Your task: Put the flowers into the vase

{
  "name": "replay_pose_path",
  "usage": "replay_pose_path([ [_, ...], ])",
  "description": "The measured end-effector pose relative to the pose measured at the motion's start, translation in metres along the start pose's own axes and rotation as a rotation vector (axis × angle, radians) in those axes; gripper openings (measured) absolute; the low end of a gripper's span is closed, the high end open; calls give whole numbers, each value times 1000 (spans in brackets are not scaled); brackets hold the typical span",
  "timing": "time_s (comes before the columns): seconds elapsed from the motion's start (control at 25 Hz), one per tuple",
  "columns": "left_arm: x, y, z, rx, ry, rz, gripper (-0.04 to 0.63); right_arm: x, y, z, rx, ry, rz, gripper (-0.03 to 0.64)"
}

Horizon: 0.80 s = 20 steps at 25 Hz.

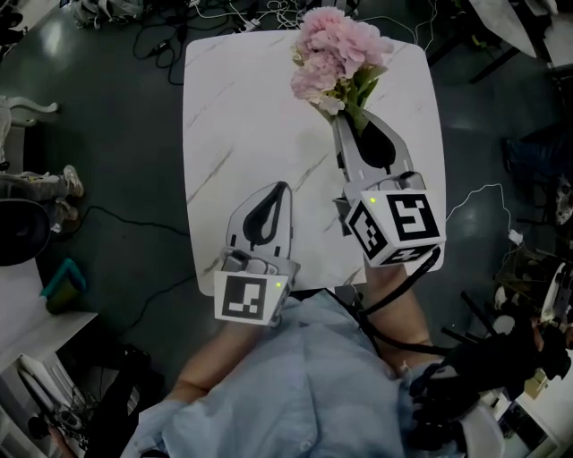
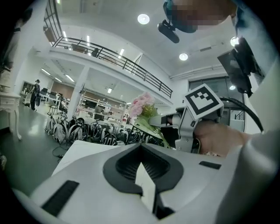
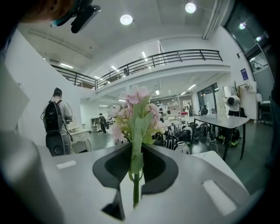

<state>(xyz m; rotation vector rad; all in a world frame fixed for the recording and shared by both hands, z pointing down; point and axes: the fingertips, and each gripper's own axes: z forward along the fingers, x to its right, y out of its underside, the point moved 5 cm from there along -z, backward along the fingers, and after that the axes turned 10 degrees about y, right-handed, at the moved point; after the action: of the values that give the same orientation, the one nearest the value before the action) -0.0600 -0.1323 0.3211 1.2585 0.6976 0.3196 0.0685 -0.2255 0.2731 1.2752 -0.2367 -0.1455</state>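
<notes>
A bunch of pink flowers [image 1: 336,54] with green leaves hangs over the far part of the white marble table [image 1: 233,107]. My right gripper [image 1: 354,121] is shut on the stems, with the blooms pointing away from me. In the right gripper view the green stem [image 3: 136,188] runs up between the jaws to the blooms [image 3: 138,109]. My left gripper [image 1: 283,188] is over the table's near middle, its jaws together and empty. From the left gripper view the flowers [image 2: 142,107] and the right gripper [image 2: 157,120] show to the right. No vase is in view.
Cables [image 1: 224,18] lie on the dark floor beyond the table. A person's shoes [image 1: 54,183] and a teal object [image 1: 61,279] are at the left. Far off, a person with a backpack [image 3: 57,122] stands near a grey table [image 3: 218,120].
</notes>
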Motion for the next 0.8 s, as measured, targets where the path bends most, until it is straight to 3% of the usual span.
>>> replay_pose_path([
  [0.32,29,4,16,-3,67,11,5,42,-40,-36,99,67,8,44],
  [0.8,39,10,34,-40,138,7,5,89,-57,-59,181,164,43,44],
])
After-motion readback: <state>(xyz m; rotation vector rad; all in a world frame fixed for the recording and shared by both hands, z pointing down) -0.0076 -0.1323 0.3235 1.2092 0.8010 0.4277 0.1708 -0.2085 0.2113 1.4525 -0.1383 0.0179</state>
